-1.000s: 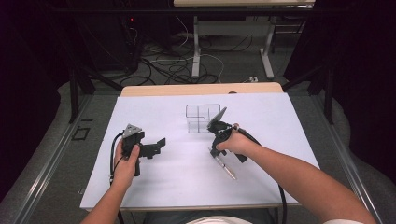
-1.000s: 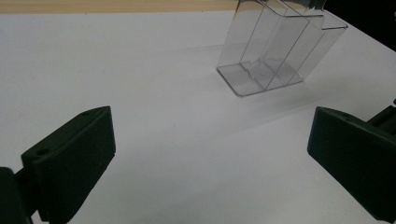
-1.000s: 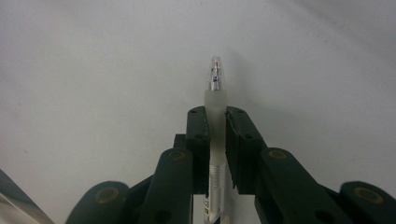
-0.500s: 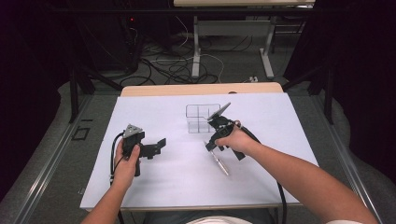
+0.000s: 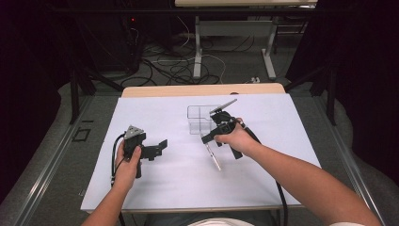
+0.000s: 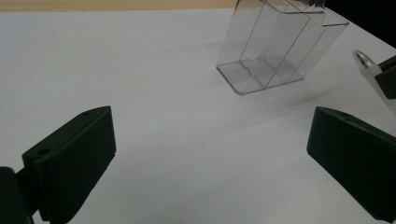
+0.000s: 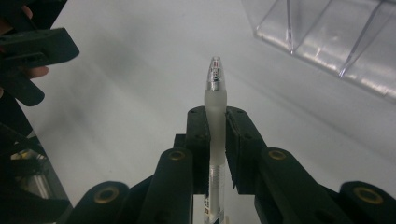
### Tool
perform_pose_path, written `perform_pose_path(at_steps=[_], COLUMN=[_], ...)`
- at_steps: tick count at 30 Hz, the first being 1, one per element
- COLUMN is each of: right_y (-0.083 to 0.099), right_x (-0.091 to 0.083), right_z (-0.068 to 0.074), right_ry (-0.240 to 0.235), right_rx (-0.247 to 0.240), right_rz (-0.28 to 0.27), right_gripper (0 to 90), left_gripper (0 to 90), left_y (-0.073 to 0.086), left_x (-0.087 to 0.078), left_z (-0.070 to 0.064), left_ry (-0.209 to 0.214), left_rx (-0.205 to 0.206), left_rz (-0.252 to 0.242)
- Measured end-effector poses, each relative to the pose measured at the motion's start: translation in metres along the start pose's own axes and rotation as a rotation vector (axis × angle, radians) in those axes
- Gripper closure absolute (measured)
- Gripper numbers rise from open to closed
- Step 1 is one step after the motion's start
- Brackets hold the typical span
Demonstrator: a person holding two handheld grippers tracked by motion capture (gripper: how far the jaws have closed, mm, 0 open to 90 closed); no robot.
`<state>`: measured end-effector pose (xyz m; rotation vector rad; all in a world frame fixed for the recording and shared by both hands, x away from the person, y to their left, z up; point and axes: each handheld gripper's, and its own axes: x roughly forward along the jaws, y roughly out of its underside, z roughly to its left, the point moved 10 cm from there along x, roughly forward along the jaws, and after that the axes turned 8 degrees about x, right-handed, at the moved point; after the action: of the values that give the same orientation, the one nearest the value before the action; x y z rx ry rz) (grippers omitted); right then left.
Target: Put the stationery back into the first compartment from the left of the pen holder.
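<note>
White matte tabletop (image 5: 282,141), right gripper (image 7: 215,122) jaws clamped on frosted pen (image 7: 215,100), left gripper (image 6: 210,154) jaws apart, clear ribbed holder (image 6: 275,51).

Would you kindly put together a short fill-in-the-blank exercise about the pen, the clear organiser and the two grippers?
1. The right gripper is shut on a ____.
2. The left gripper has its jaws ____, with nothing between them.
3. The organiser standing on the white table is made of ____ plastic.
4. In the high view, the pen hangs from the jaws with its free end pointing ____ toward the table.

Missing words: pen; open; clear; down
</note>
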<state>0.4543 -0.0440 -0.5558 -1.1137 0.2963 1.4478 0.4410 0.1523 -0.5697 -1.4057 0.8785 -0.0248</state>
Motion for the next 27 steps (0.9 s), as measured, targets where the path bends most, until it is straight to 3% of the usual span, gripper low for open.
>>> perform_pose_path(at_steps=[9,12,27], right_y=[-0.023,-0.034,-0.068], right_x=[-0.019,-0.028,-0.051], right_z=[0.007,0.012,0.027], right_ry=[0.006,0.005,0.029], right_rx=[-0.064,-0.063,-0.111], right_rz=[-0.137,-0.211,-0.36], right_gripper=[80.4,80.5,80.4], left_gripper=[1.3,1.3,1.4], left_y=[0.0,0.0,-0.001], left_x=[0.0,0.0,0.004], left_z=[0.0,0.0,-0.001], left_ry=[-0.002,-0.002,0.003], left_rx=[0.001,0.0,-0.002], left_rz=[-0.001,-0.003,-0.006])
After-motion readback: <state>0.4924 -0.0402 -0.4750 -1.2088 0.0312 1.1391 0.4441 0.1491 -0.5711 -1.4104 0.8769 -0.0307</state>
